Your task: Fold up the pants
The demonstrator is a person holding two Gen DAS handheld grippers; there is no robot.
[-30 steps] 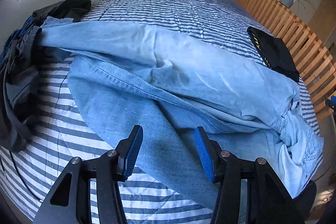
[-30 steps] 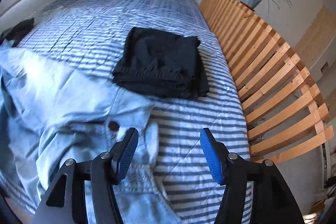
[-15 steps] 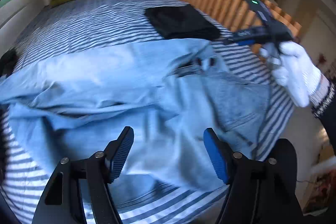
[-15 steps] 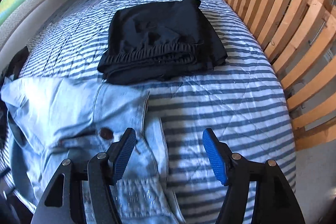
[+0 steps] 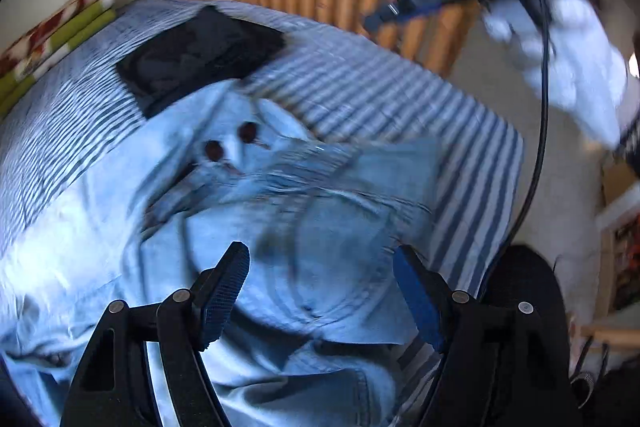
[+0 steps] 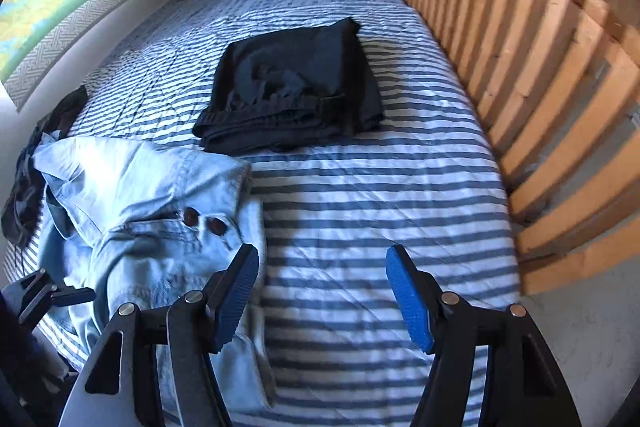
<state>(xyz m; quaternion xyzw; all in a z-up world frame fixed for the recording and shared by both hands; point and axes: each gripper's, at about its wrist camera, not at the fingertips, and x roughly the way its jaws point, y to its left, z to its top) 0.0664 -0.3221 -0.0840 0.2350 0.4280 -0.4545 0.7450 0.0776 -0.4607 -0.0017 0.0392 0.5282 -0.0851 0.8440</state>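
- I am holding my left tool (image 5: 320, 291) with its jaws wide and empty, hanging over the crumpled light-blue denim pants (image 5: 248, 211) on the striped blue-and-white bed (image 5: 400, 99).
- My right tool (image 6: 320, 287) is also gaping, gripping nothing, over bare stripes.
- From the two brown buttons (image 6: 204, 221) at the waistband, the pants are running away leftward, legs bunched; the folded black garment (image 6: 292, 87) is lying just beyond.
- I am judging the left tool nearer the waistband; the right must shift left.
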